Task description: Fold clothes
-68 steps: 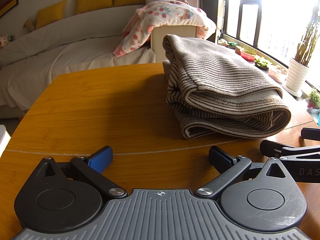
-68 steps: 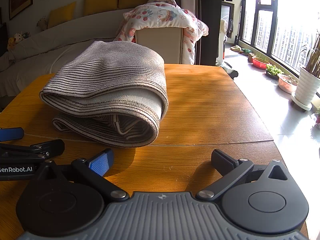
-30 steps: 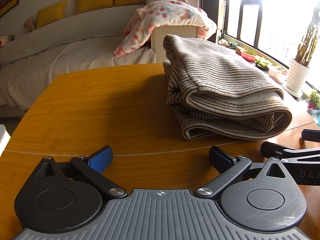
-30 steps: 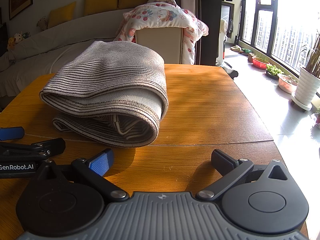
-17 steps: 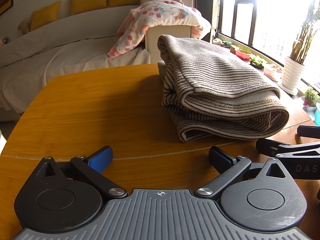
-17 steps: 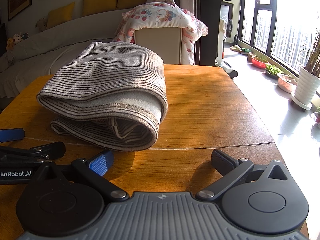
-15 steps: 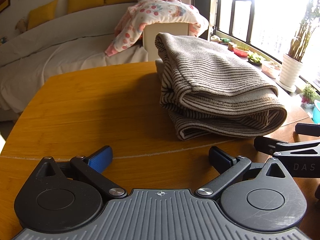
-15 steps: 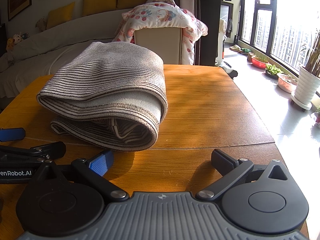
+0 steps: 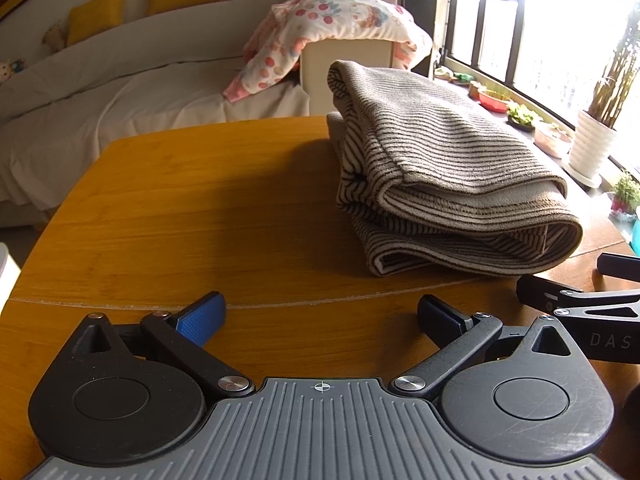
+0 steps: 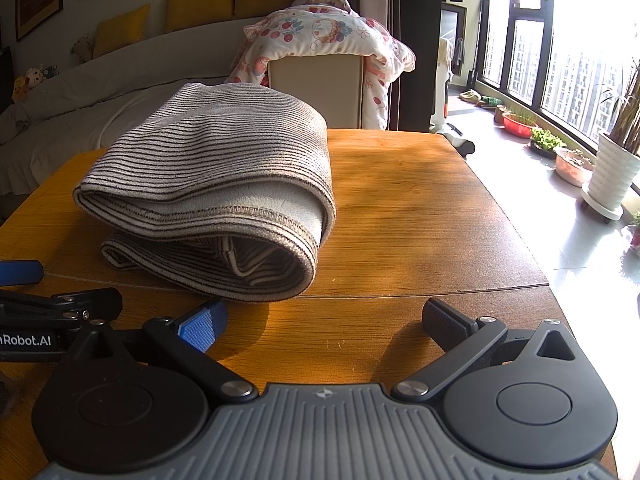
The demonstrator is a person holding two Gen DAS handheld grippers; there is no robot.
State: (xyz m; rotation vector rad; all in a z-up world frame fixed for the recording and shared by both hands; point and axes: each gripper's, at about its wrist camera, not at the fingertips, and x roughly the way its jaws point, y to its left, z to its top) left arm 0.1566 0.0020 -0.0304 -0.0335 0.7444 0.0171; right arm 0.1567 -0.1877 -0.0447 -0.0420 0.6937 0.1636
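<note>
Both grippers' jaws apart; garment (image 10: pixel 224 168) inner folds hidden.

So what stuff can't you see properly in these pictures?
- Folded grey striped garment: in both views its inner layers and underside are hidden by its own folds, so what kind of clothing it is stays unclear.
- Right gripper: in the left wrist view the frame edge cuts it off.
- Wooden table: its near edge is hidden behind the gripper bodies.
</note>
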